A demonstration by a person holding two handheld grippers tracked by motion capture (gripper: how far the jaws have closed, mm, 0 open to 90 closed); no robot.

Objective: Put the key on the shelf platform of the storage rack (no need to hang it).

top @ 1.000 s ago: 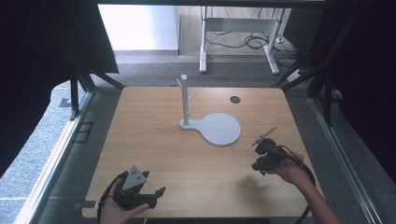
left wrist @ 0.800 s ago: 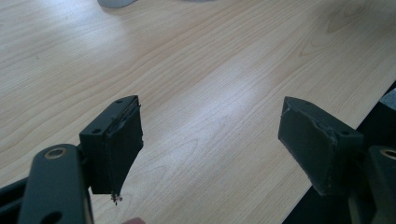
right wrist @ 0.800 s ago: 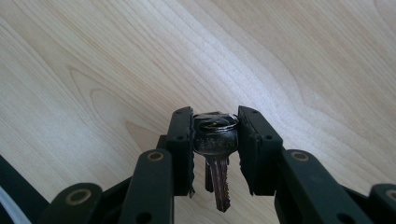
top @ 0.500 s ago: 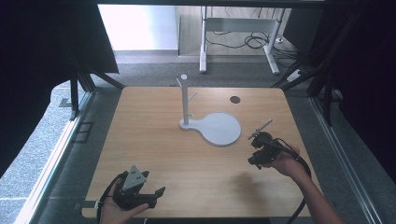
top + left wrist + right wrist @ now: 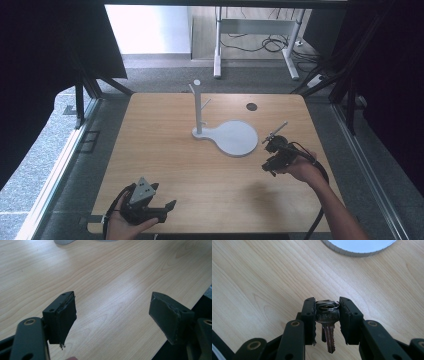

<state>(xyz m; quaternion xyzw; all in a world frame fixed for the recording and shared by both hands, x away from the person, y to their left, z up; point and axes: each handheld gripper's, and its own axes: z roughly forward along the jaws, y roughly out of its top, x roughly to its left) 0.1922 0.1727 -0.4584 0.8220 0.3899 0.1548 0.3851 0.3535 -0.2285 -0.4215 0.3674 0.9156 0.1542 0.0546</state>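
In the right gripper view the right claw (image 5: pixel 327 315) is clamped on a key (image 5: pixel 326 320). Its pads press the key's head from both sides, with a metal ring (image 5: pixel 328 305) showing at the top of the head. The key's long axis runs along the claw's own line, and the blade points back toward the claw's body, toothed edge in plain sight. The blade's tip sits low between the two arms of the claw. Whether more than one key hangs on the ring is hard to tell, since a second dark edge shows just left of the blade.

In the high view the right claw (image 5: pixel 276 152) sits over the right part of the bench (image 5: pixel 165 150), just beside the round base of a white stand (image 5: pixel 235 137). The key itself is too small to make out there. A thin rod sticks up from the claw.

The left claw (image 5: pixel 150 207) rests near the front edge of the bench, well apart from the stand. In the left gripper view the left claw (image 5: pixel 112 312) stands wide open with nothing between its pads, only bare wood. The stand's base is cut off at the top of both gripper views.
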